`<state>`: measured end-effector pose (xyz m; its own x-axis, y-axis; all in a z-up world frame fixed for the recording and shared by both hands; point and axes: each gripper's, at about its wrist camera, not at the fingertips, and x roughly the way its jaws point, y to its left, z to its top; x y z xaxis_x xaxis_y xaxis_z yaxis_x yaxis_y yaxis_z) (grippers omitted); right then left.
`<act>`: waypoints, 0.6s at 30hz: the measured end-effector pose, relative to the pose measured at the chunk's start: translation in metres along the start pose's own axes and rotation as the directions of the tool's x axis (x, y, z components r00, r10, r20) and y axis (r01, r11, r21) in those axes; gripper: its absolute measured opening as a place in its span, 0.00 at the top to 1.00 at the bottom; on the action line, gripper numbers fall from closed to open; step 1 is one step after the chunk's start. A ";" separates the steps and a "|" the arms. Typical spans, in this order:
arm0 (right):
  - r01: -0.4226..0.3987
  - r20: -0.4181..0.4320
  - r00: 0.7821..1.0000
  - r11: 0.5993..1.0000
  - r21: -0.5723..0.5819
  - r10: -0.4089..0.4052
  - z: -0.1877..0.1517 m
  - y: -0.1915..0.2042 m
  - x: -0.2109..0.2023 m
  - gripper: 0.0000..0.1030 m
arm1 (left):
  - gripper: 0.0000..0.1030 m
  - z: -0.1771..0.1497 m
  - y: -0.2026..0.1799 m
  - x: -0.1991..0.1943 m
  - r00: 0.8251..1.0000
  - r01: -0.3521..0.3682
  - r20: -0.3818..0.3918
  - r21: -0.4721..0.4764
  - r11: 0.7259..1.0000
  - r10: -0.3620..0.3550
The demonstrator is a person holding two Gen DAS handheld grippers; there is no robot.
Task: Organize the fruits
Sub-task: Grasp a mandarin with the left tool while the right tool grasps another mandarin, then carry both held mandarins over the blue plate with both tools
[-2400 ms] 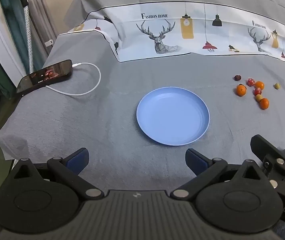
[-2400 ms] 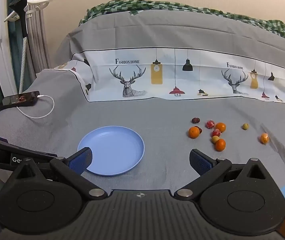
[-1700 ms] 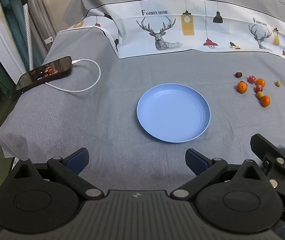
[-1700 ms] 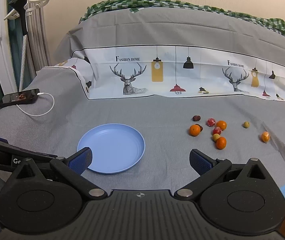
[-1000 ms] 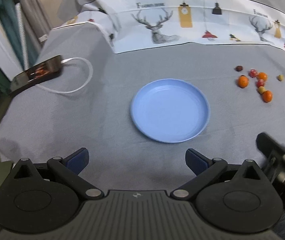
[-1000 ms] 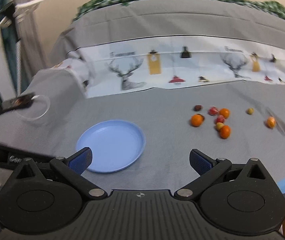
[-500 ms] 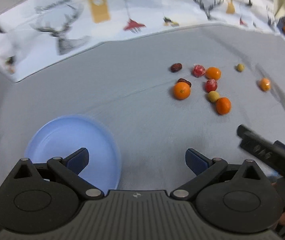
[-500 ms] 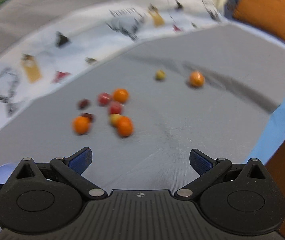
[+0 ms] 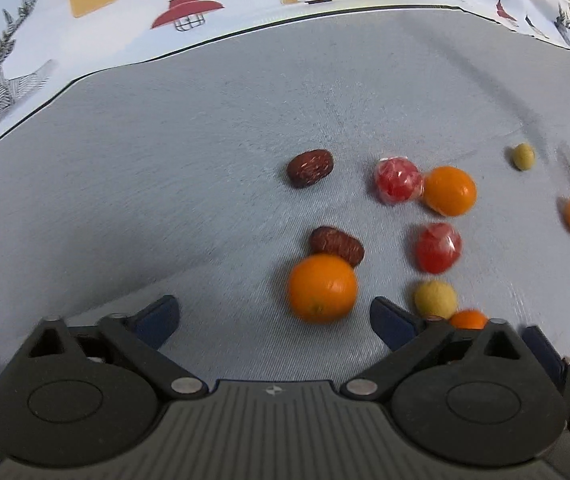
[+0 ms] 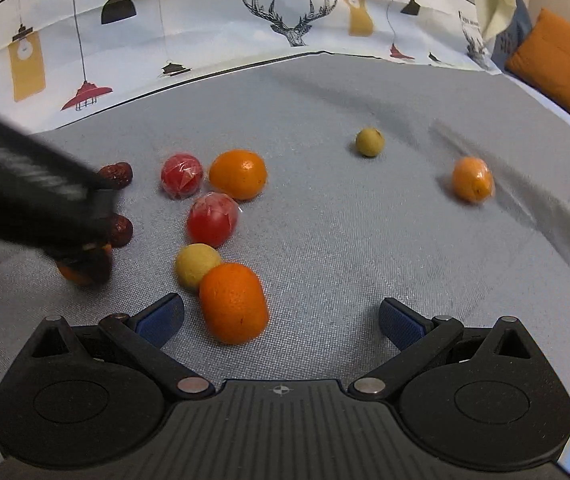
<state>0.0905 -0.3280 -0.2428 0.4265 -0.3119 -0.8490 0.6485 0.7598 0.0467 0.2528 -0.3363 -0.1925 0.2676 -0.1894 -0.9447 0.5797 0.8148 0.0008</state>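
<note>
Orange fruit [image 9: 322,288] lies between my left gripper [image 9: 272,314] fingers, closing, untouched; centre before squeezing. Right gripper [image 10: 281,314] open beside another orange [image 10: 233,302].

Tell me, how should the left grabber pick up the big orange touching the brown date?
Probably from above, with the left hand-held gripper pinching the orange across its round middle, left and right sides. The date touches its far side, so those sides look free.
</note>
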 end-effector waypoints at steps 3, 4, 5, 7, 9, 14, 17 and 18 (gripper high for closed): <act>-0.029 0.036 0.999 0.999 -0.033 0.030 -0.002 0.001 -0.017 0.72 | 0.64 0.001 0.003 -0.004 0.998 0.061 0.000 0.011 0.998 -0.061; -0.022 0.035 0.999 0.999 -0.037 0.023 -0.003 0.002 -0.019 0.71 | 0.64 0.000 0.005 -0.007 0.998 0.068 0.008 0.009 0.998 -0.068; -0.023 0.036 0.999 0.999 -0.033 0.024 -0.002 0.001 -0.019 0.71 | 0.65 -0.001 0.008 -0.011 0.997 0.079 0.017 0.006 0.997 -0.079; -0.021 0.052 0.998 1.000 -0.001 0.021 -0.001 -0.003 -0.021 0.71 | 0.65 -0.005 0.014 -0.019 0.996 0.079 0.029 0.006 0.997 -0.079; -0.001 0.096 0.995 0.999 0.038 -0.003 0.001 -0.011 -0.028 0.71 | 0.65 -0.012 0.022 -0.030 0.996 0.075 0.054 0.002 0.997 -0.075; 0.012 0.142 0.990 0.996 0.086 -0.024 0.005 -0.026 -0.053 0.71 | 0.65 -0.043 0.033 -0.088 0.986 0.065 0.152 0.021 0.998 -0.067; -0.027 0.148 0.989 0.997 0.070 0.016 0.004 -0.031 -0.091 0.71 | 0.65 -0.066 0.036 -0.129 0.978 0.069 0.199 0.008 0.998 -0.069; -0.049 0.157 0.987 0.997 0.056 0.040 0.001 -0.031 -0.108 0.71 | 0.65 -0.077 0.038 -0.144 0.974 0.072 0.215 0.000 0.997 -0.071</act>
<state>0.0250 -0.3185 -0.1515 0.5458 -0.3674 -0.7530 0.6610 0.7411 0.1175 0.1772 -0.2358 -0.0816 0.3853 -0.3600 -0.8497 0.5977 0.7989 -0.0675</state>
